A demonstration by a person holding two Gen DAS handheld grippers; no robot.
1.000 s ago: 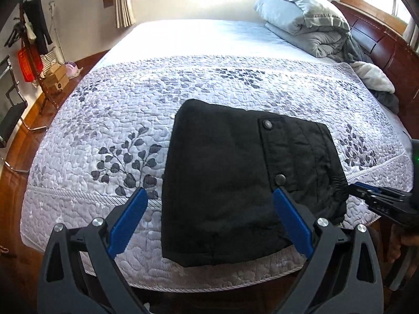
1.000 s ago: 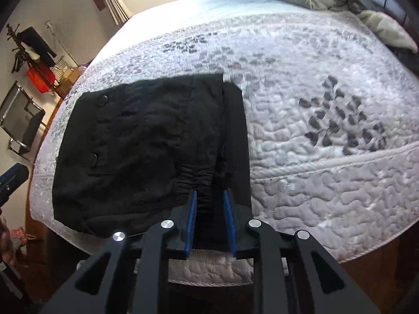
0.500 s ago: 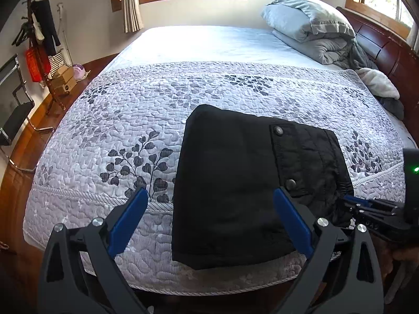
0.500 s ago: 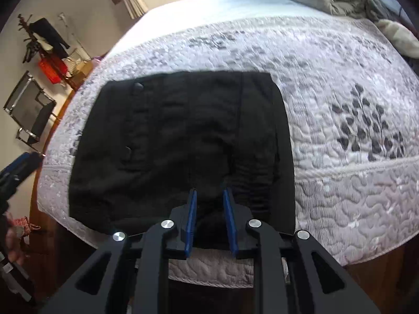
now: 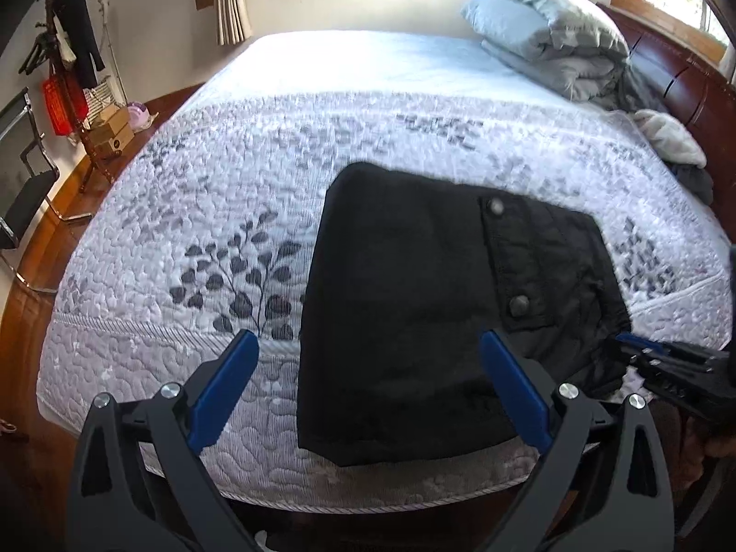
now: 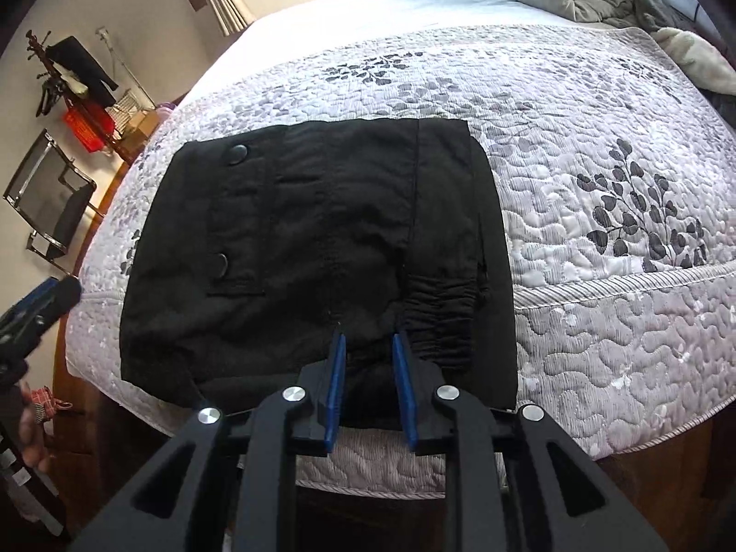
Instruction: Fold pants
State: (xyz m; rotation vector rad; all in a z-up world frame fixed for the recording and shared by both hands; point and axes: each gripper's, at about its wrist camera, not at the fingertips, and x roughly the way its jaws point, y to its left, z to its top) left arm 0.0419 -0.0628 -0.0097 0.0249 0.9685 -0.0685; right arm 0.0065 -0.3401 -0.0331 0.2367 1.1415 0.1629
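Black pants (image 5: 414, 303) lie folded into a compact rectangle at the near edge of the bed, also shown in the right wrist view (image 6: 313, 248), with two buttons facing up. My left gripper (image 5: 368, 345) is open and empty, its jaws wide apart, above the near left part of the pants. My right gripper (image 6: 368, 345) is nearly closed on the near edge of the pants by the gathered waistband (image 6: 441, 308). The right gripper also shows at the right edge of the left wrist view (image 5: 635, 349).
The pants rest on a grey leaf-patterned quilt (image 5: 230, 211) over the bed. Folded grey bedding (image 5: 547, 50) lies by the wooden headboard (image 5: 681, 87). A chair (image 5: 27, 193) and a coat rack (image 5: 69, 55) stand at the left. The bed edge drops away just under the grippers.
The right gripper has stayed closed on the pants' edge and drawn the folded pants towards the bed's near edge. The left gripper has pulled back slightly, still open.
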